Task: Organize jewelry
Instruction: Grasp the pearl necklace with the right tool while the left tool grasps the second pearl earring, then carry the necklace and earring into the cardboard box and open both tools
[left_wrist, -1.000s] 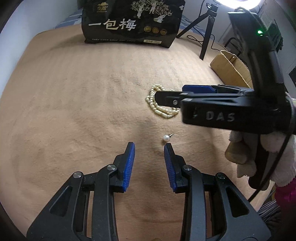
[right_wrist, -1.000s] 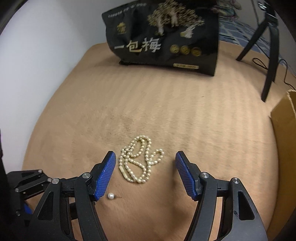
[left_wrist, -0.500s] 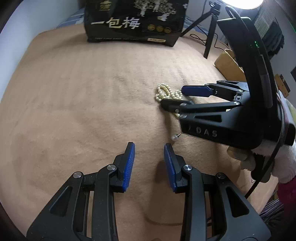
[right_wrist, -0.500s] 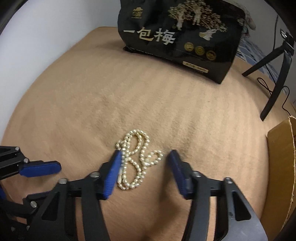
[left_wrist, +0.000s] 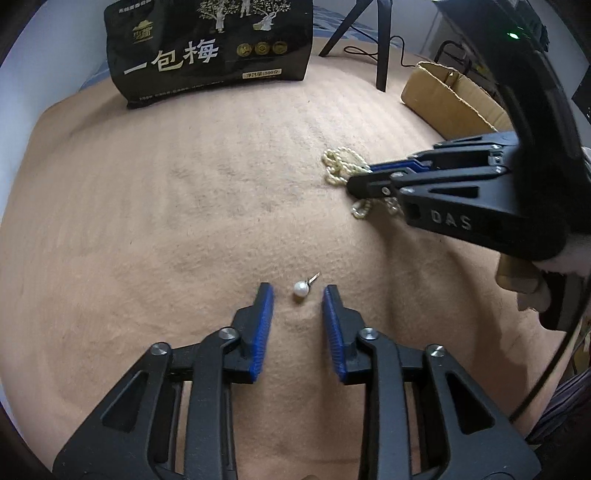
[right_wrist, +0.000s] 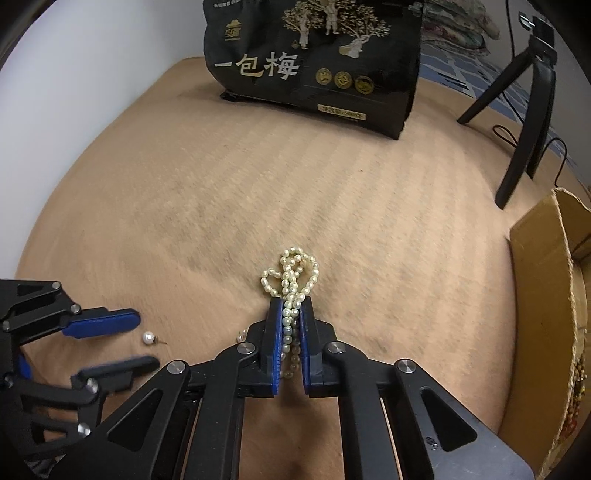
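A pearl necklace (right_wrist: 291, 273) lies bunched on the tan blanket; my right gripper (right_wrist: 290, 306) is shut on its near strands. It also shows in the left wrist view (left_wrist: 341, 166), partly hidden behind the right gripper (left_wrist: 360, 181). A single pearl stud earring (left_wrist: 301, 288) lies on the blanket just between the tips of my open left gripper (left_wrist: 298, 291). In the right wrist view the earring (right_wrist: 148, 337) sits between the left gripper's open fingers (right_wrist: 103, 321).
A black snack bag (left_wrist: 210, 48) stands at the back of the blanket (left_wrist: 147, 221). A cardboard box (right_wrist: 546, 314) sits at the right edge. A black tripod (right_wrist: 528, 110) stands at the back right.
The right gripper closed onto the necklace. The left gripper moved so the pearl earring now lies between its fingertips instead of off to the right.
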